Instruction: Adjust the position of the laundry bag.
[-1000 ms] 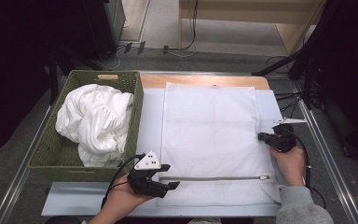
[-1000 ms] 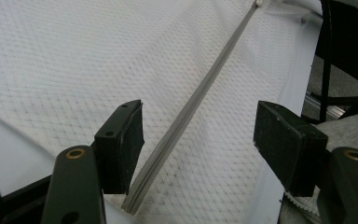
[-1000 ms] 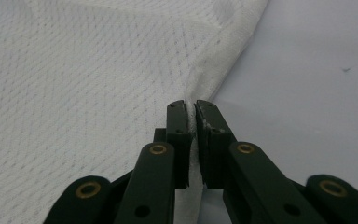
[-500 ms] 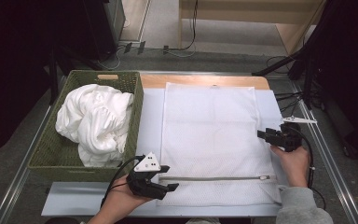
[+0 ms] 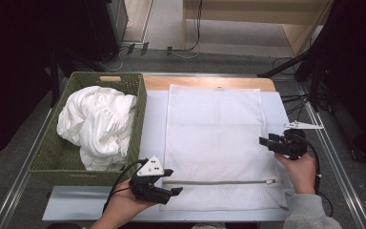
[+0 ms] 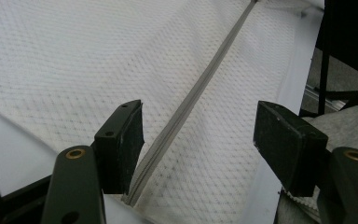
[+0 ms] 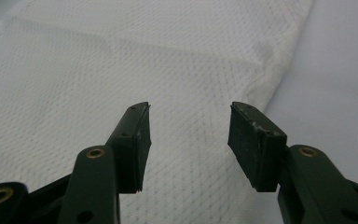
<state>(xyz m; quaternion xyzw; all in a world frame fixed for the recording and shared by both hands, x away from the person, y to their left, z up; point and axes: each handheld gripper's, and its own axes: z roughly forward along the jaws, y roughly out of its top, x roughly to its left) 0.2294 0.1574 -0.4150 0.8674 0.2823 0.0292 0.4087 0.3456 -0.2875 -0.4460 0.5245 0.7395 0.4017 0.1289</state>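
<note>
Tongs in my right hand, my right gripper (image 5: 266, 141), have just been spreading their jaws with nothing between them, lifting off the right edge of the mesh laundry bag (image 5: 214, 129), while my left gripper (image 5: 175, 191) is hovering released over the bag's zipper (image 5: 219, 182) near me. The bag is lying flat on the pale table (image 5: 152, 109). Farther left, white cloth (image 5: 97, 124) is hiding the green basket (image 5: 47, 157)'s inside; beyond, the room is fading dark.

A lab-like recording room: a metal-railed desk (image 5: 331, 157) on a grey floor, loose cables (image 5: 198, 28) trailing behind it, and dark equipment stands (image 5: 314, 62) alongside.
</note>
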